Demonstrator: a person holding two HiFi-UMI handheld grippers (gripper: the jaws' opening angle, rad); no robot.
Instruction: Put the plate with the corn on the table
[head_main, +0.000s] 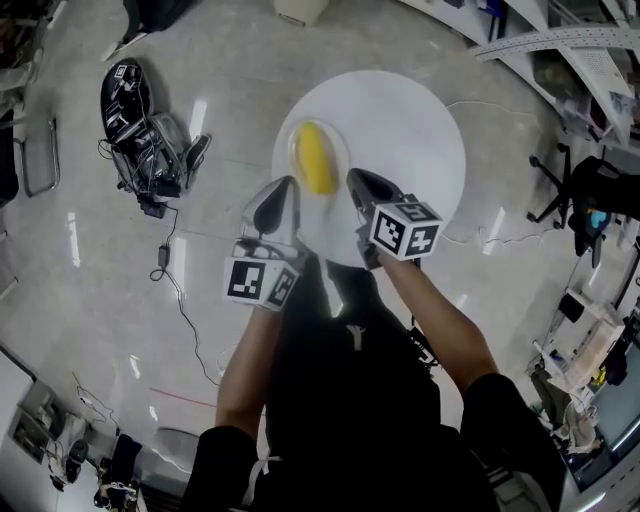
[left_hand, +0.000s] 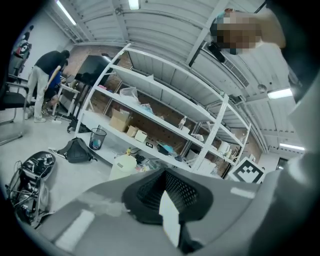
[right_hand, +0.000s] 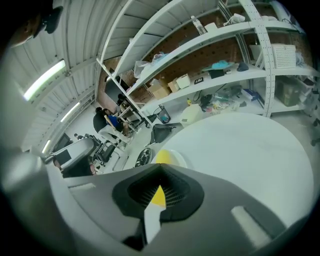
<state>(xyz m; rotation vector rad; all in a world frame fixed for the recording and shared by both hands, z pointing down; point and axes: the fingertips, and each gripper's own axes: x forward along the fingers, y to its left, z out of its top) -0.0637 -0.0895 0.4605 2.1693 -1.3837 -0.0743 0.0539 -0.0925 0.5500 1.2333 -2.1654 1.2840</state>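
A person seen from above in a dark top reaches both bare forearms forward, each hand carrying tongs topped by a marker cube: the left cube and the right cube show only black-and-white square patterns, no letters. Just beyond them, the left tongs and the right tongs flank a small white plate. In each gripper view the tongs are pressed nearly together on a thin white sliver that looks like the plate's rim seen edge-on, so both appear to be pinching the plate, the left on its left rim and the right on its right rim. A yellow corn cob lies in the middle of the plate, its long axis running away from the person with a slight tilt, between the two tongs and no nearer to either. The plate sits over the near-left edge of a round white tabletop, which spreads away to the right. Whether the plate touches the tabletop or hangs just above it cannot be told. The tabletop lies directly beneath, so the move ahead is probably a short level lowering, perhaps a little inward from the edge. Farther off, a black bag with cables rests on the pale floor, and white shelves hold boxes whose labels are too small to read.
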